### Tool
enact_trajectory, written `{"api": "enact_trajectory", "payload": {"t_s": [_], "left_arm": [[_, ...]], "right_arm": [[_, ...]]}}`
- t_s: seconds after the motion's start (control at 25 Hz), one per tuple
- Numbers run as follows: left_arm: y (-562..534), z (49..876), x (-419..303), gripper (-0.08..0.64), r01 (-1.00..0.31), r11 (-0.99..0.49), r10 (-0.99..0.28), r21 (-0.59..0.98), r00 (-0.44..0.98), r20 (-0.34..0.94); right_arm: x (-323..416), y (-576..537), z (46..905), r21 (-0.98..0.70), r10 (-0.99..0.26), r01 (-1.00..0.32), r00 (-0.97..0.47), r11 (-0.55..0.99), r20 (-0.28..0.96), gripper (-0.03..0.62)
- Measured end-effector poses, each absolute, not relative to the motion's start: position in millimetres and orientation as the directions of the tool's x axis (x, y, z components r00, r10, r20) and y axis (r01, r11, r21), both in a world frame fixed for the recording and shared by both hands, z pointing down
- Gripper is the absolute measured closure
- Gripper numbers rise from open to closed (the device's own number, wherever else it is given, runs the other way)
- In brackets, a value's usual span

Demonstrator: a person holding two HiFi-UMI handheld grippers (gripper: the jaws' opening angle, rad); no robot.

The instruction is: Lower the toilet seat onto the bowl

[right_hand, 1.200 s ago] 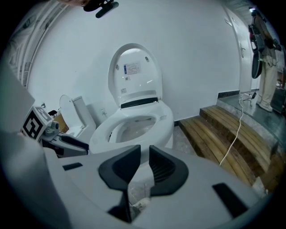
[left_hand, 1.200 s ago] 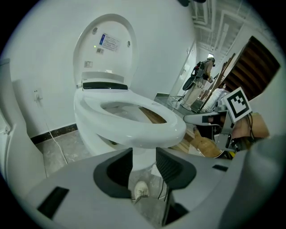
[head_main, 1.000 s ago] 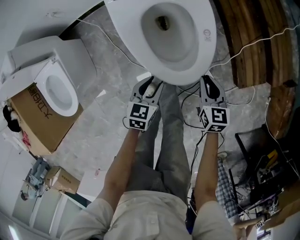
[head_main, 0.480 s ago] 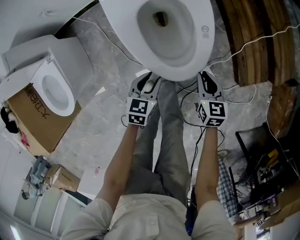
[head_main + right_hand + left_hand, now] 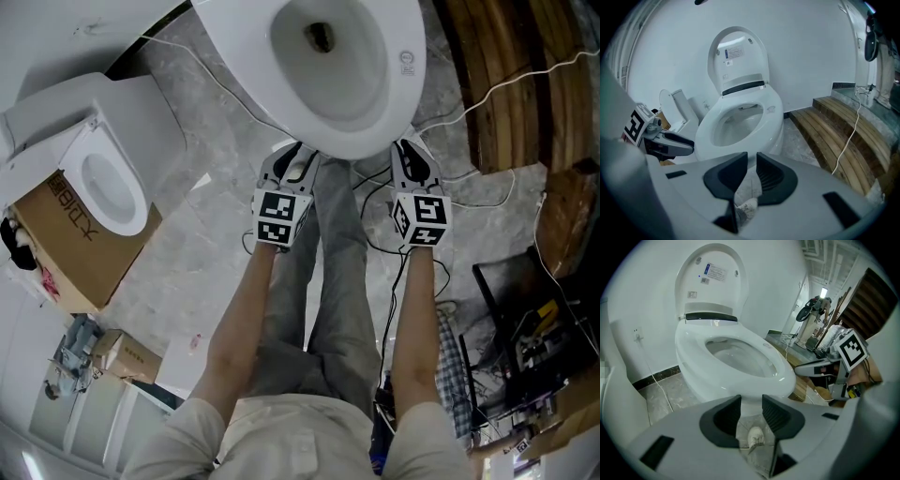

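The white toilet bowl (image 5: 281, 103) fills the top of the head view, and its seat (image 5: 780, 376) lies flat on the rim. Its lid (image 5: 712, 277) stands upright against the wall, also seen as the lid (image 5: 738, 54) in the right gripper view. My left gripper (image 5: 292, 164) hangs just before the bowl's front edge on the left, open, with nothing between its pads (image 5: 727, 414). My right gripper (image 5: 412, 159) hangs at the front right, its jaws only a narrow gap apart and empty. Each gripper shows in the other's view: right gripper (image 5: 820, 369), left gripper (image 5: 665, 143).
A second, smaller toilet (image 5: 103, 178) and a cardboard box (image 5: 75, 244) stand at the left. Wooden steps (image 5: 506, 84) with a white cable (image 5: 511, 89) lie at the right. My legs (image 5: 328, 281) stand between the grippers; cables and clutter (image 5: 525, 347) cover the floor at lower right.
Both grippers have sunk a little in front of the bowl, staying side by side. The seat and lid have not moved, and both pairs of jaws look the same.
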State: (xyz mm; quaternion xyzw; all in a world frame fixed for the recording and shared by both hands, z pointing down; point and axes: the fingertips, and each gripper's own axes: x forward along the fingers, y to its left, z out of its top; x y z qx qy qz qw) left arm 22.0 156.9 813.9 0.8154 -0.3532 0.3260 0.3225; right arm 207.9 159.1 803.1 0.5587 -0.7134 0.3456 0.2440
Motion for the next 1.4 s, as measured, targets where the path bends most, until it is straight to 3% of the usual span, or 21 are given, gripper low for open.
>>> {"api": "enact_trajectory", "payload": {"t_s": [1.08,1.4], "left_arm": [[156,843,22,0.405,-0.803,-0.526,-0.351,0.279,0.504,0.789],[136,805,29,0.423,-0.792,-0.548,-0.404,0.270,0.533,0.744]], "right_arm": [[208,159,836,-0.246,-0.589,-0.959,-0.282,0.143,0.757,0.522],[200,152,794,-0.202,-0.624,-0.959,-0.283,0.200,0.729,0.545]]}}
